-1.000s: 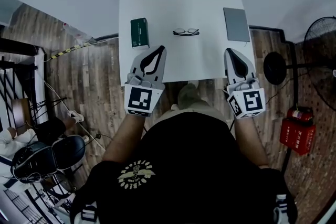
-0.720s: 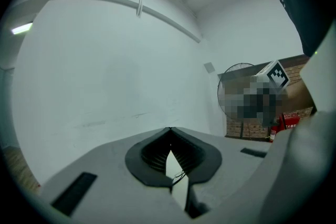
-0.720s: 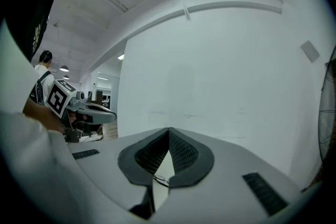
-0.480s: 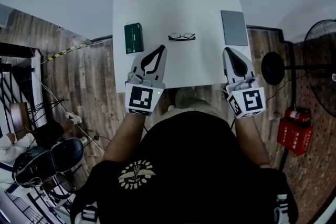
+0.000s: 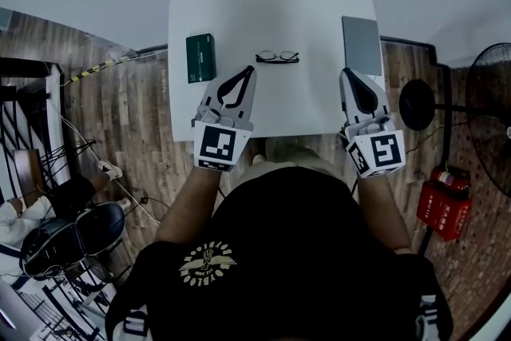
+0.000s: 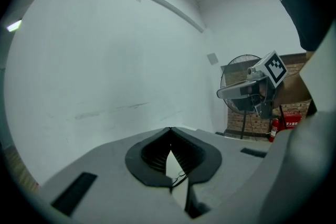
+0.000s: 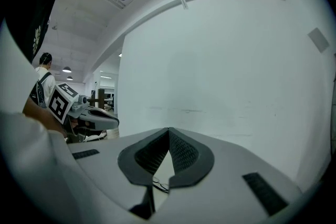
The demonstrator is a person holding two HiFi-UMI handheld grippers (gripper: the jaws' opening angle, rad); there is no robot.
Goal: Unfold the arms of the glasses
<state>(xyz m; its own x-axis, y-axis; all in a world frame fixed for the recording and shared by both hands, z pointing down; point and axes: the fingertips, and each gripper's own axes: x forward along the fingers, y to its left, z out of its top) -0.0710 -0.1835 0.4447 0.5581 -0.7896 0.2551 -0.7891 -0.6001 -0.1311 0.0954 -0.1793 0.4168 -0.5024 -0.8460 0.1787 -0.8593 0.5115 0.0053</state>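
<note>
Left gripper [image 5: 247, 71] and right gripper [image 5: 350, 74], two in all, hover with jaws pressed together, empty. One black thin-framed pair of glasses [image 5: 277, 57] lies on the white rectangular table [image 5: 239, 8], ahead between both jaws. One dark green box [image 5: 200, 57] sits left of the left jaws, and one flat grey slab [image 5: 362, 45] just ahead of the right.

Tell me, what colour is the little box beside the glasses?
The box is dark green; head view shows it best.

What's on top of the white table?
Three things: glasses near the middle, a green box to their left, a flat grey slab at the right edge. The left gripper and right gripper cover patches of the table near its front edge.
</note>
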